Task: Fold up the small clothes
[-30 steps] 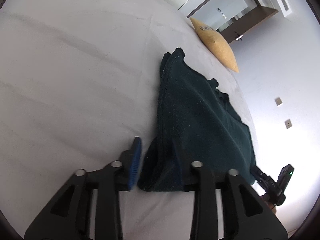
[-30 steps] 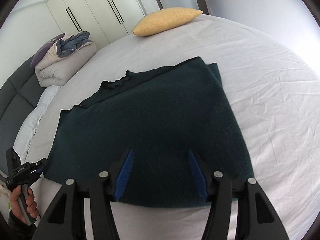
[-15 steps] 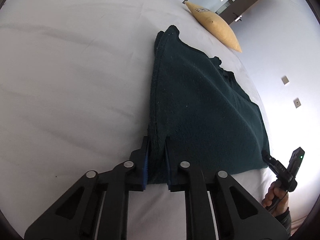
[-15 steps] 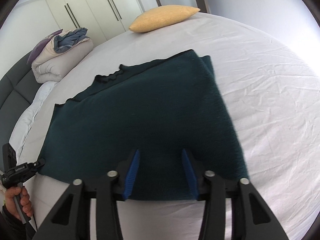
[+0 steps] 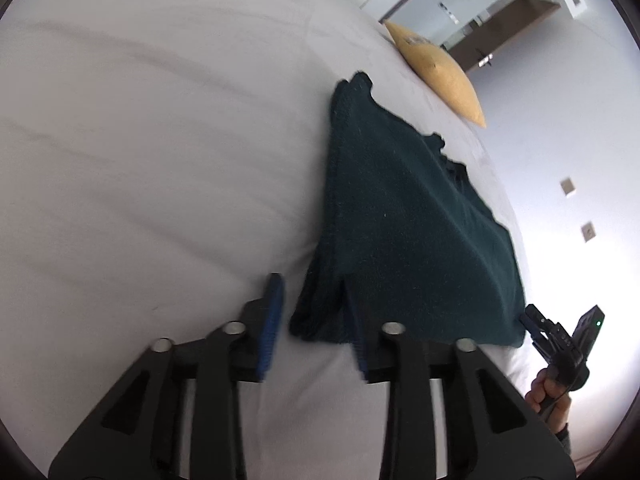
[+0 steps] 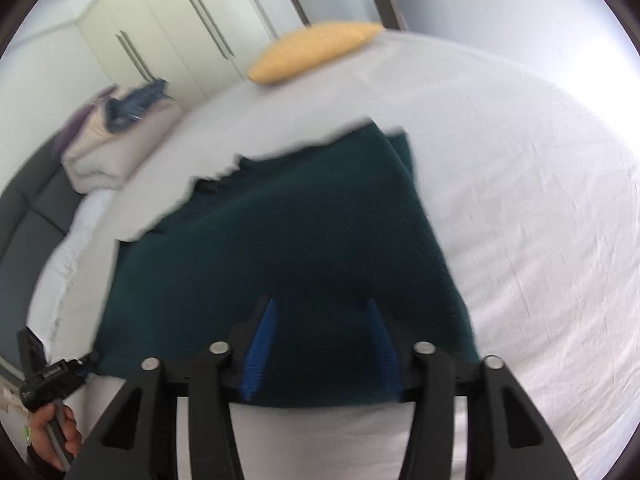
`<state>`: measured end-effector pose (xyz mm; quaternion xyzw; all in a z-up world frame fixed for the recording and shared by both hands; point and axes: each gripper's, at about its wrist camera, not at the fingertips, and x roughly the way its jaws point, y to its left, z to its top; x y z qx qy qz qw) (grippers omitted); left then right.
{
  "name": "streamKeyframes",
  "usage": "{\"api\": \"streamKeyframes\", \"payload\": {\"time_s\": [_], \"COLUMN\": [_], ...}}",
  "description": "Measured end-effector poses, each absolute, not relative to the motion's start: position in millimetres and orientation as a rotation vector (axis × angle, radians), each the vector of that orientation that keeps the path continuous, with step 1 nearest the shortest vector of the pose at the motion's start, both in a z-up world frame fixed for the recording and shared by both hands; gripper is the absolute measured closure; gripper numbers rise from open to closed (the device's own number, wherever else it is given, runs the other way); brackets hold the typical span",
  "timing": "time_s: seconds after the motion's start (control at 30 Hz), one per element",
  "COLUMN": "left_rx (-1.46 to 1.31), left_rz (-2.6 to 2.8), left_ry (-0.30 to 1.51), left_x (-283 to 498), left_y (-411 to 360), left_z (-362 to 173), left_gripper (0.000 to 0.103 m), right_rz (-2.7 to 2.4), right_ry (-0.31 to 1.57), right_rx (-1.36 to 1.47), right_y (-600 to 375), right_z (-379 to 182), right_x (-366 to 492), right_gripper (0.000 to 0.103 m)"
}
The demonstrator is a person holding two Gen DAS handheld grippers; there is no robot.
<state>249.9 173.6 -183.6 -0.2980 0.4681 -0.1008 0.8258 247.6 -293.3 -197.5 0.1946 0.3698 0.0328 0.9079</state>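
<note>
— Looking along our left tool point(image 5: 316, 320), we see its jaws spread apart, the near corner of the dark green garment point(image 5: 400, 220) sitting between the blue pads point(image 5: 272, 320) without being pinched

— And our right tool point(image 6: 320, 336)?

— Its jaws are parted too, both blue pads resting over the garment's near hem, gripping nothing that we can make out; that view is blurred

— Where does the garment lie?

— Flat on the white bed point(image 5: 160, 140), folded over itself, running from the left tool toward one o'clock; in the right wrist view it fills the centre and reaches up toward twelve

— What else do we see?

— A yellow pillow point(image 6: 316, 50) at twelve o'clock on the far edge of the bed, a bundled duvet point(image 6: 116, 136) at ten o'clock by the grey headboard point(image 6: 28, 216), and pale wardrobe doors point(image 6: 180, 28) behind. From the left wrist, our other hand shows at four o'clock, holding its tool just beside the garment's corner
</note>
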Motion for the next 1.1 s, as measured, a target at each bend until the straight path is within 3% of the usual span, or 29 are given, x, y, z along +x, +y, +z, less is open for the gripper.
{"api": "streamKeyframes", "payload": {"time_s": [0.03, 0.27, 0.33, 0.5, 1.1], "left_rx": [-0.68, -0.867, -0.92, -0.972, -0.97], "left_rz": [-0.228, -0.276, -0.276, -0.236, -0.203], "left_ry": [0.981, 0.992, 0.978, 0.967, 0.948], "left_x": [246.6, 242.3, 245.9, 262.1, 271.0], "left_y": [178.5, 171.9, 170.9, 162.3, 140.4], "left_z": [-183.0, -191.6, -195.4, -198.4, -196.2], "left_gripper": [0.029, 0.02, 0.011, 0.003, 0.002], "right_rz": [0.092, 0.213, 0.254, 0.311, 0.119], "right_ry": [0.757, 0.777, 0.764, 0.751, 0.7], "right_rx": [0.408, 0.475, 0.545, 0.691, 0.683], "right_y": [-288.3, -254.0, -253.3, -264.1, -315.4], "right_z": [-193.2, -194.9, -201.5, -213.6, -201.1], "right_x": [249.8, 271.9, 267.9, 264.4, 268.3], "right_gripper": [0.05, 0.05, 0.05, 0.05, 0.049]}}
